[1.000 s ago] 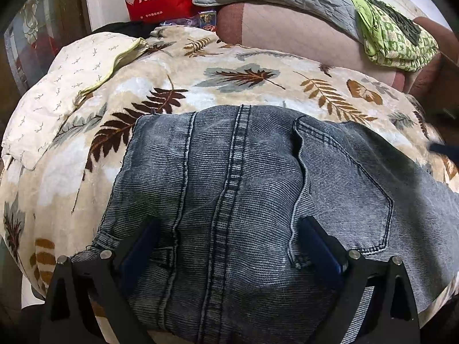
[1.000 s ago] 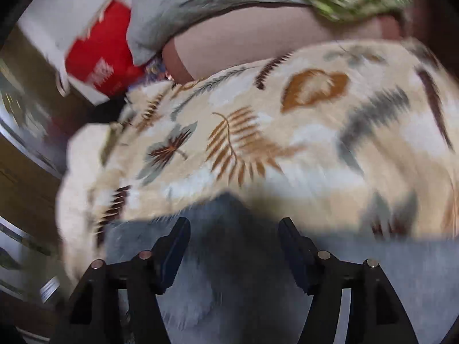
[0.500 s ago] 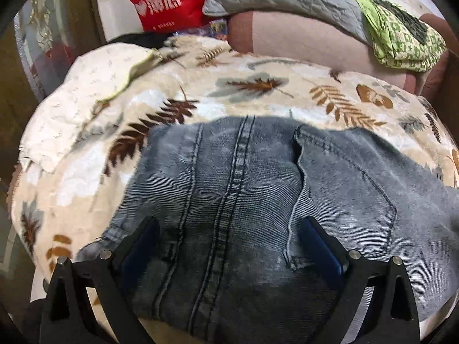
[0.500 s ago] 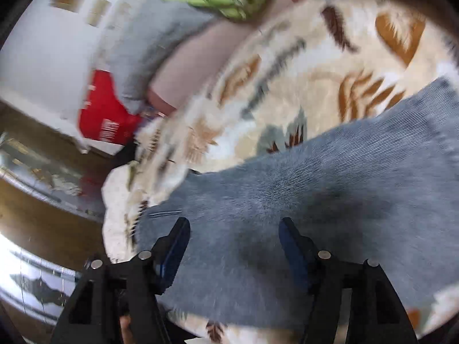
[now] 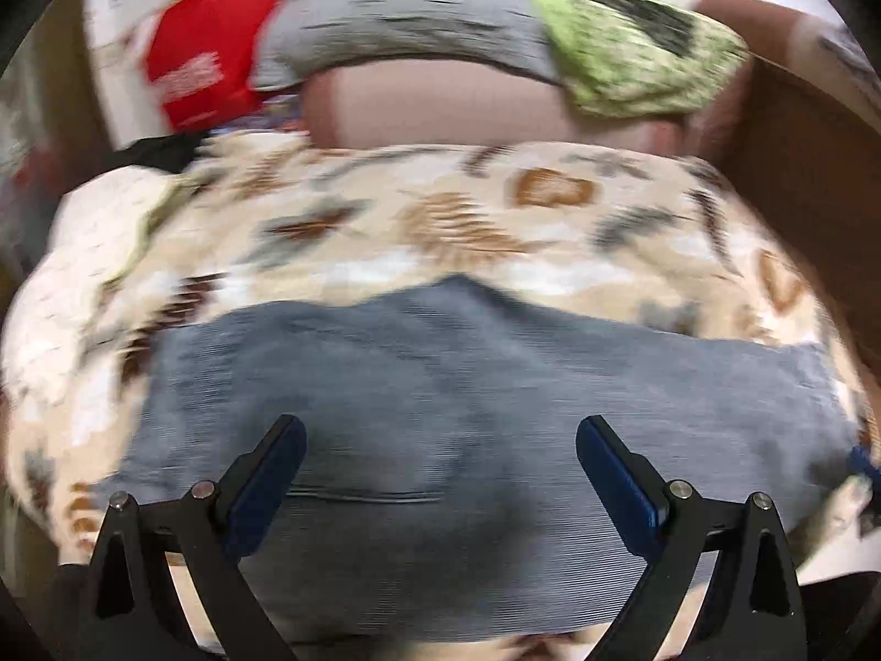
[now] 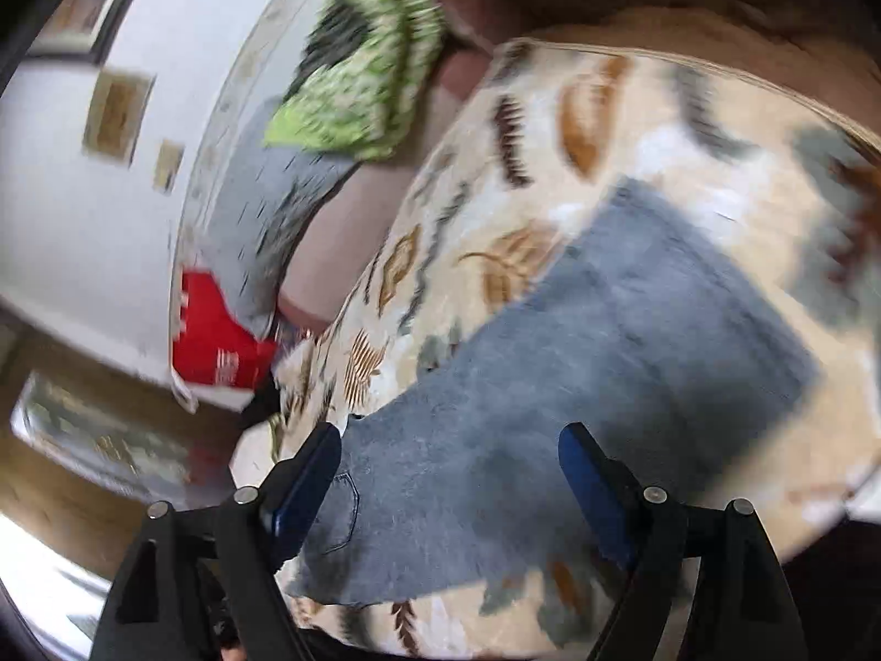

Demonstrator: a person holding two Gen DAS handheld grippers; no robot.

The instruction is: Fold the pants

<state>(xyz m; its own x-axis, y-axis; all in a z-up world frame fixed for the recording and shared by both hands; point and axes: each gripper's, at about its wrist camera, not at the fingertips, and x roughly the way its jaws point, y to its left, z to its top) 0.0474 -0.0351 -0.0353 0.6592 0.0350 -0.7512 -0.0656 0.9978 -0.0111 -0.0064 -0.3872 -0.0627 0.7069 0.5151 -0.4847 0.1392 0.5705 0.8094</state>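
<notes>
Grey-blue denim pants (image 5: 473, 407) lie spread flat on a cream leaf-print blanket (image 5: 451, 220). In the left wrist view they stretch across the whole width, blurred by motion. My left gripper (image 5: 440, 468) is open and empty above them. In the right wrist view the pants (image 6: 578, 385) run diagonally, with a back pocket (image 6: 336, 512) near the left finger. My right gripper (image 6: 451, 473) is open and empty above the pants.
A pinkish sofa cushion (image 5: 429, 104), a grey quilted pillow (image 5: 396, 16) and a green patterned cloth (image 5: 633, 49) lie behind the blanket. A red bag (image 5: 204, 71) stands at the back left. A cream cloth (image 5: 93, 242) lies on the blanket's left edge.
Both grippers have pulled back and swung, so both views are blurred. The left view now takes in more of the pants' length. Both grippers stay open and empty.
</notes>
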